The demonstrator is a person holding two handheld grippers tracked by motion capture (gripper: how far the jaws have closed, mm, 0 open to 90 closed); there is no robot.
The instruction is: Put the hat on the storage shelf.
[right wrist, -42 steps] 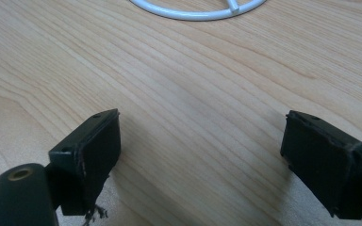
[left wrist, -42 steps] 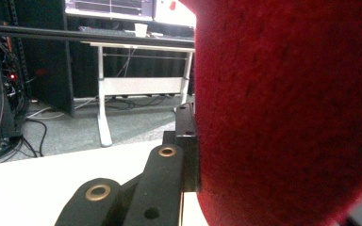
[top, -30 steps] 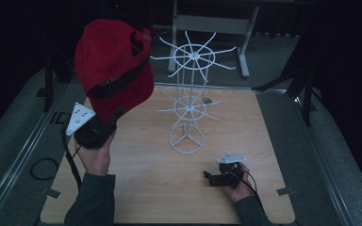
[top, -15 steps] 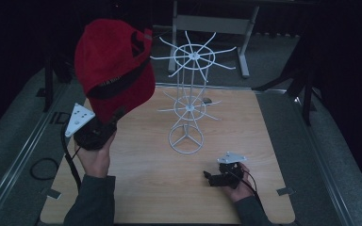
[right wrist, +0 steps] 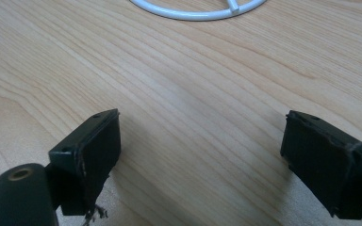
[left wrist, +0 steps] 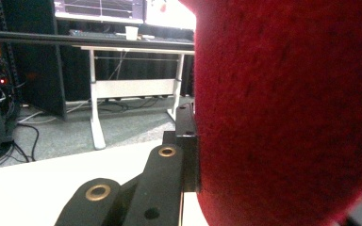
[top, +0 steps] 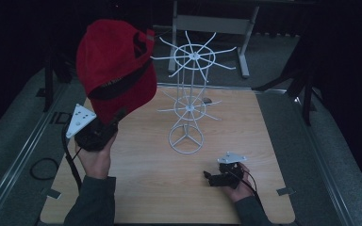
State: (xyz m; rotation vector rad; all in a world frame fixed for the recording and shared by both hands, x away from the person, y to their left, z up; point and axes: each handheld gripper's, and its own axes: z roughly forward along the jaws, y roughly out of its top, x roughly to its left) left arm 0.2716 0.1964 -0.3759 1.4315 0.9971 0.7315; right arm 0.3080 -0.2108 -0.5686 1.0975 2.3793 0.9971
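Observation:
A red cap (top: 113, 70) hangs in the air over the table's left side, and my left gripper (top: 115, 120) is shut on its lower edge from below. In the left gripper view the cap (left wrist: 287, 113) covers the right half, pressed against the one jaw that shows; the left gripper (left wrist: 193, 141) has its other jaw hidden behind the cloth. A white wire rack (top: 188, 94) with two tiers of spokes stands mid-table, to the right of the cap. My right gripper (top: 214, 178) rests low at the front right, open; in its own view the right gripper (right wrist: 202, 160) has bare wood between its jaws.
The wooden table (top: 146, 188) has the rack's base ring (right wrist: 198, 12) just ahead of the right gripper. A white-legged desk (top: 207, 23) stands behind the table. A cable loop (top: 42, 167) lies on the floor at the left.

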